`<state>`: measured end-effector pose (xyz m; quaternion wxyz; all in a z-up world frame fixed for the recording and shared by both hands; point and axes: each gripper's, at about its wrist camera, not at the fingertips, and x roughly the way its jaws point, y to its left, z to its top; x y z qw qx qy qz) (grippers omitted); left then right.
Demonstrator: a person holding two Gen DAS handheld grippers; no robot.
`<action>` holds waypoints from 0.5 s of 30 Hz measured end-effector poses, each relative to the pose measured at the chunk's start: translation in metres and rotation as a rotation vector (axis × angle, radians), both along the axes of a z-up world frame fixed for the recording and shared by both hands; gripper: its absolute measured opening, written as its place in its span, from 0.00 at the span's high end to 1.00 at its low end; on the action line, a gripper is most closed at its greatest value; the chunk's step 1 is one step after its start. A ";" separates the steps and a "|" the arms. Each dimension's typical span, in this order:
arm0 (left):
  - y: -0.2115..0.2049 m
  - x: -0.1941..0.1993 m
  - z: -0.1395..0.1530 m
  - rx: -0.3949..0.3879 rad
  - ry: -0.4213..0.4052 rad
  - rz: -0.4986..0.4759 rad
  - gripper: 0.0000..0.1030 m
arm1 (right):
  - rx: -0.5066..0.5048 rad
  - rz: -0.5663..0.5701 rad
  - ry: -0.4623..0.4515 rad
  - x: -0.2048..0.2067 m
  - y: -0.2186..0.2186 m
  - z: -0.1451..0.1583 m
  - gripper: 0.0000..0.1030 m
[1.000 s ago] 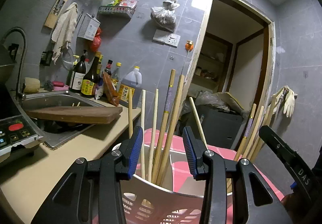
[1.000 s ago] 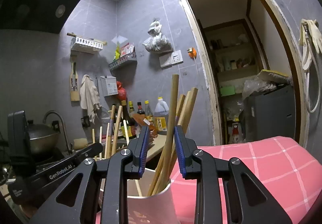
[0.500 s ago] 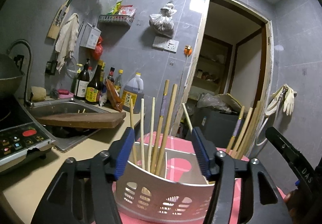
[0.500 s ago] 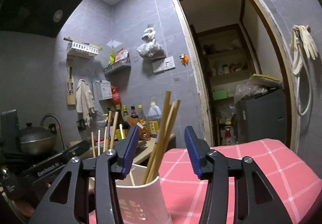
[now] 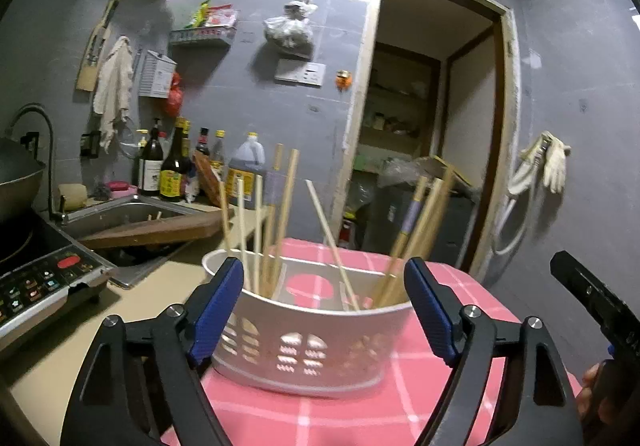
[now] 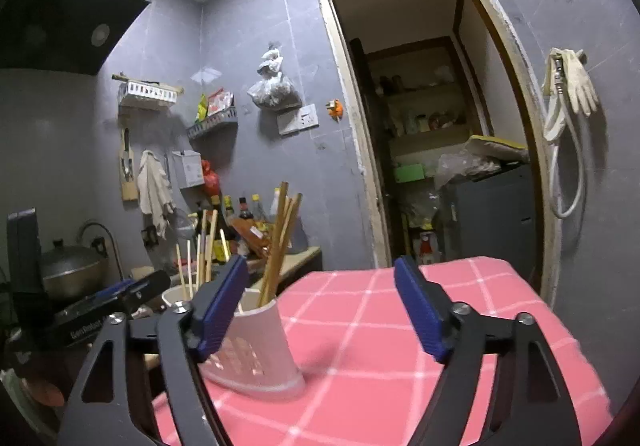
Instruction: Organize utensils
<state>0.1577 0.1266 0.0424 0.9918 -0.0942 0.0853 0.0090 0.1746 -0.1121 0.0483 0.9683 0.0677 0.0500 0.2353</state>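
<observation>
Chopsticks (image 5: 280,221): roughly six in holder's left section, one leaning mid, about three right; blur makes my count approximate. One white utensil holder (image 5: 312,346) on pink checked cloth (image 5: 472,286). My left gripper (image 5: 324,310) jaws wide apart, straddling holder, gripping nothing. My right gripper (image 6: 320,306) jaws wide apart, empty, holder just at its left pad.
</observation>
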 end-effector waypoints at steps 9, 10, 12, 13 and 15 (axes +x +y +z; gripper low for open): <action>-0.028 -0.019 -0.004 0.012 0.039 -0.054 0.07 | -0.040 -0.056 0.048 -0.034 -0.033 0.003 0.06; -0.030 -0.022 -0.004 0.014 0.045 -0.054 0.07 | -0.041 -0.061 0.051 -0.039 -0.036 0.004 0.03; -0.032 -0.028 -0.006 0.015 0.050 -0.055 0.06 | -0.043 -0.066 0.058 -0.048 -0.042 0.006 0.00; -0.034 -0.032 -0.006 0.015 0.053 -0.054 0.06 | -0.046 -0.068 0.062 -0.053 -0.045 0.007 0.00; -0.036 -0.040 -0.007 0.016 0.059 -0.052 0.05 | -0.055 -0.071 0.066 -0.062 -0.048 0.008 0.00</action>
